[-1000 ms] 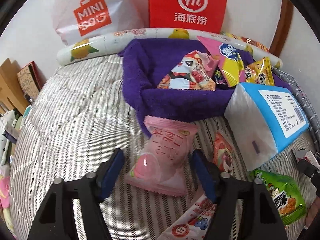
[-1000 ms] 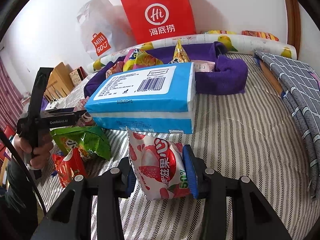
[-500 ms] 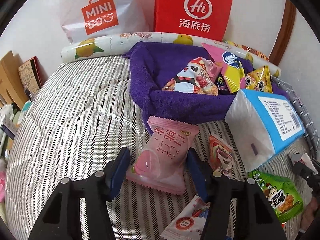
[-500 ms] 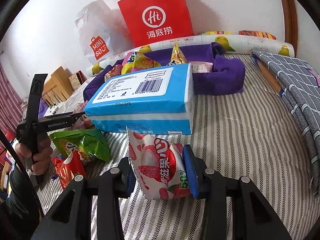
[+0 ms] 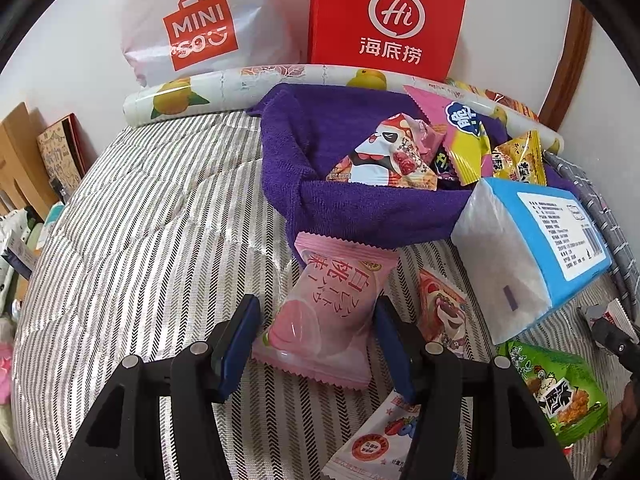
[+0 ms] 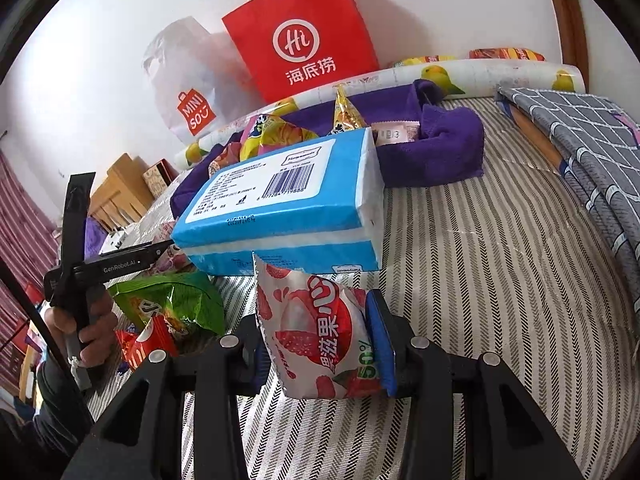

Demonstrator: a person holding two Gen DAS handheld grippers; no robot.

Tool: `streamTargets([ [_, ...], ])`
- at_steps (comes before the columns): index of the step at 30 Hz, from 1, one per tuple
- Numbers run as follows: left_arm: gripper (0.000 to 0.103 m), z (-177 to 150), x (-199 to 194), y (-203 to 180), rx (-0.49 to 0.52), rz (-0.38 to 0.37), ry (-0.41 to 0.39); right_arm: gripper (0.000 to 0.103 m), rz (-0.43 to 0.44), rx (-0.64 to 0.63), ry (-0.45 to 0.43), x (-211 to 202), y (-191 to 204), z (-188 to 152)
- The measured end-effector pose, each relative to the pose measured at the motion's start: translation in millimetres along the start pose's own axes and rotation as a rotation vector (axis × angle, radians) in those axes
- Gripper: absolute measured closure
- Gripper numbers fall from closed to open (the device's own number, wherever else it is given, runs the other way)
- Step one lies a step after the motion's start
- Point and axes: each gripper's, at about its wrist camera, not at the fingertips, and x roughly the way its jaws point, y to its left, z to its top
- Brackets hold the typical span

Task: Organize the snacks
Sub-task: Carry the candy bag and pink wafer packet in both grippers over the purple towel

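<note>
Partly sorted. Purple cloth bin point(image 5: 360, 216) near bed's far edge: several packets. Loose on bed: five. Left gripper point(image 5: 316, 344) spread around pink packet point(image 5: 328, 320); right gripper point(image 6: 316, 344) pinching strawberry packet point(image 6: 316, 336).

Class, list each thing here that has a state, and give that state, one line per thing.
left gripper: open, straddling the pink peach snack
pink peach snack: lying on the bed, ungripped
right gripper: shut on the strawberry snack
strawberry snack: gripped, upright
purple towel basket: holding several snacks
</note>
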Motion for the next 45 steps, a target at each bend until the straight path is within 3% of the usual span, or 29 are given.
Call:
streamTargets([
  [15, 0.05, -1, -5, 15, -0.078, -0.05, -0.007, 0.062, -0.004, -0.015, -0.007, -4, 1, 1],
  [19, 0.05, -2, -15, 25, -0.123, -0.086, 0.029, 0.063, -0.068, -0.014, -0.022, -13, 4, -1],
  [22, 0.05, 0, -27, 31, -0.138, -0.084, 0.023, 0.064, -0.062, 0.001, -0.022, -21, 7, -1],
  [35, 0.05, 16, -89, 11, -0.089, -0.124, -0.045, 0.066, -0.066, -0.053, -0.122, -73, 51, 25],
  [45, 0.05, 49, -120, -17, -0.047, -0.175, -0.092, 0.066, -0.109, -0.029, -0.186, -91, 69, 71],
])
